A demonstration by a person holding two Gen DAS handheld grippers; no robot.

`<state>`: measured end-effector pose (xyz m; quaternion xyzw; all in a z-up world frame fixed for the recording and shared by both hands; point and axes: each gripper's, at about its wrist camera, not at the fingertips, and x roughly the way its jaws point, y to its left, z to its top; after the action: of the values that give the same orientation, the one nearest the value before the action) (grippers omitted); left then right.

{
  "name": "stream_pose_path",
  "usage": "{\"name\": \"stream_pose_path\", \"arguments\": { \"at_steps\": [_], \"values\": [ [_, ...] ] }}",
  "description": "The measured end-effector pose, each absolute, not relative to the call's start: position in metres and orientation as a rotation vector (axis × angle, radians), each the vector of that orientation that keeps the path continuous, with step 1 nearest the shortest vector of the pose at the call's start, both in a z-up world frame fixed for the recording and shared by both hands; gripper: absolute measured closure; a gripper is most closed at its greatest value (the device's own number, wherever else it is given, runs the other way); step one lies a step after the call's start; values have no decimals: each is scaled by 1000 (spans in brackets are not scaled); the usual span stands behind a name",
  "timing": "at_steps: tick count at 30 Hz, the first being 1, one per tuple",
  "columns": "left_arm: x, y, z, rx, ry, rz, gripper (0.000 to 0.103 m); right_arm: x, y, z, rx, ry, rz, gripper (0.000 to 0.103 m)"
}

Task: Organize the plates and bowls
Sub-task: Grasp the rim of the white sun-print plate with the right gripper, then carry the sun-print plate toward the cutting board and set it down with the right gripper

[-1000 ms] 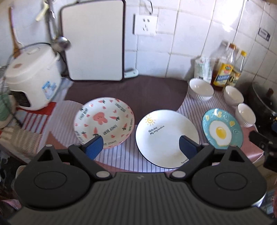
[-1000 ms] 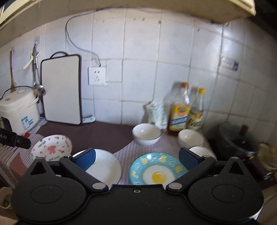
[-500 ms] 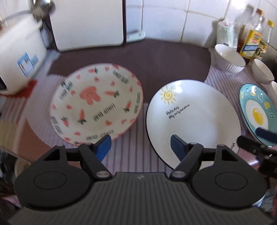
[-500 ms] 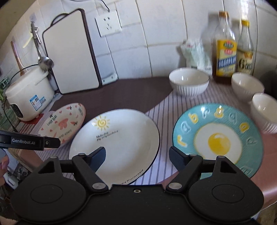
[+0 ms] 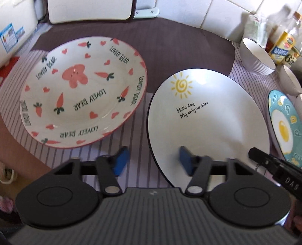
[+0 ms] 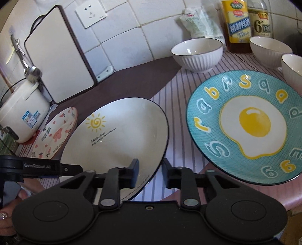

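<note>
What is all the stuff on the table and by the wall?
sun plate: 1, white, middle
carrot plate: 1, white and pink, left
egg plate: 1, blue, right
bowls: 3, white, back right
bottles: 2, yellow caps' labels, by the wall
bag: 1, pale green, beside the bottles
cutting board: 1, white, leaning on the wall
rice cooker: 1, white, far left
ladle: 1, silver, hanging
socket: 1, white, on the tiles
left claw: closing around the sun plate's rim
right claw: shut on the sun plate's rim

"LOVELY BEAR" on carrot plate (image 5: 83, 94), "Hollo,day My only sunshine" on white plate (image 5: 207, 120), "GenRobot.AI" on left gripper (image 6: 37, 166)
</note>
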<state>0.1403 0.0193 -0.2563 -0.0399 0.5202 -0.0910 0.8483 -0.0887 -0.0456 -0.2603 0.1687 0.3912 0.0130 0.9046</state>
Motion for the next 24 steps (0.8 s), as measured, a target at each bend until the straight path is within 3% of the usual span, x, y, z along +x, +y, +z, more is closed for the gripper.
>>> {"name": "stream_pose_path", "arguments": {
  "at_steps": [2, 13, 24],
  "values": [
    [140, 20, -258, -131, 1084, -225, 68, -88, -49, -264, 370, 792, 38, 83],
    [143, 22, -258, -203, 1073, -210, 75, -82, -49, -258, 352, 797, 69, 83],
    [143, 18, -245, -173, 1050, -219, 75, -74, -47, -239, 237, 811, 107, 82]
  ]
}}
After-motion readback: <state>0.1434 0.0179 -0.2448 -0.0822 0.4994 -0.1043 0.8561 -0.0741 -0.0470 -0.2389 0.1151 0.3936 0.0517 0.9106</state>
